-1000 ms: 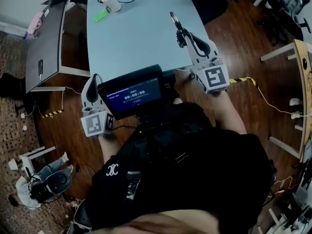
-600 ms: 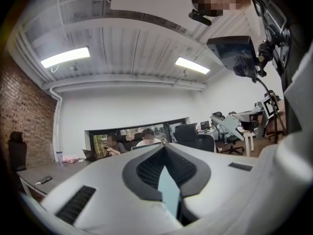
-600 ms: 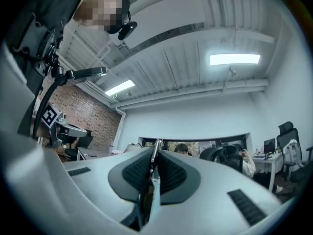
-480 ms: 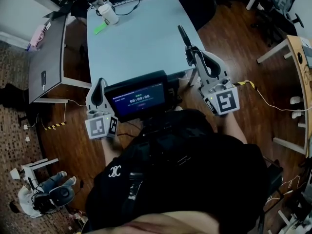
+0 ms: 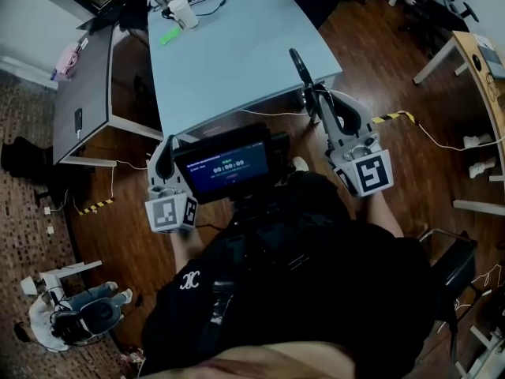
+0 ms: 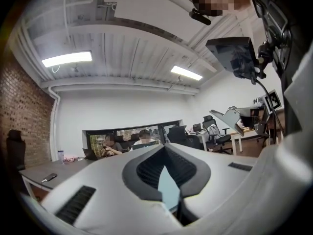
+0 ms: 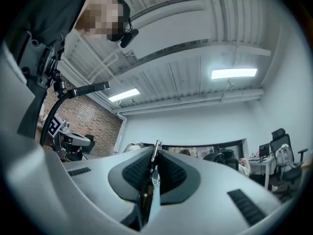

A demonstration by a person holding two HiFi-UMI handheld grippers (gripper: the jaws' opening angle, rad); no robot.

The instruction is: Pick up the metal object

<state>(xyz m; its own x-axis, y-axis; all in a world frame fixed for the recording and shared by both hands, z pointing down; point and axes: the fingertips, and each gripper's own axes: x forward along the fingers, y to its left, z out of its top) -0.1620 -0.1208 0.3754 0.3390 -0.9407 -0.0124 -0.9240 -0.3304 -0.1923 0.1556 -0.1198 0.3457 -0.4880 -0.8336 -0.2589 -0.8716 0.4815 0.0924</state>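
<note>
Metal object [image 7: 155,158], apparently between right fingers [image 7: 173,176]

Two tongs are in view, the left tongs [image 6: 164,147] and the right tongs [image 7: 155,155], with one metal object [image 5: 297,61]. There are three tabletops: one pale blue tabletop [image 5: 237,46] at twelve o'clock, one grey tabletop [image 5: 83,77] at ten, one wooden tabletop [image 5: 472,64] at two. One white cup [image 5: 183,12] and one green slip [image 5: 166,36] sit at eleven.

A screen [image 5: 227,166] shows a timer starting 00:00; the rest is too small to read. A black shirt [image 5: 316,290] bears white interlocked letters. Cubes on the left gripper [image 5: 166,144] and right gripper [image 5: 310,91] carry square black-and-white markers.
</note>
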